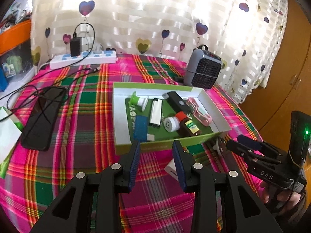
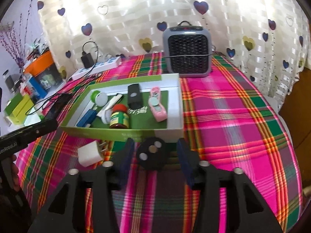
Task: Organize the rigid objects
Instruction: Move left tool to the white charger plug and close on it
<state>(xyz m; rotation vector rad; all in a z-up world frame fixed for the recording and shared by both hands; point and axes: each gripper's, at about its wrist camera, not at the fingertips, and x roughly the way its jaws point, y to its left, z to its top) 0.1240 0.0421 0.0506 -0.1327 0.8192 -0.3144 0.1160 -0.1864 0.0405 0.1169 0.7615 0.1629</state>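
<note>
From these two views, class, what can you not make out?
- White charger: left wrist view, mostly hidden behind the left gripper.
- Bottle label: too small, blurred.
- Black disc: right wrist view, blurred; its near edge may be hidden by the right gripper.

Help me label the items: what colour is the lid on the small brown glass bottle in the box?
Red. The brown bottle's lid shows best in the right wrist view.
</note>
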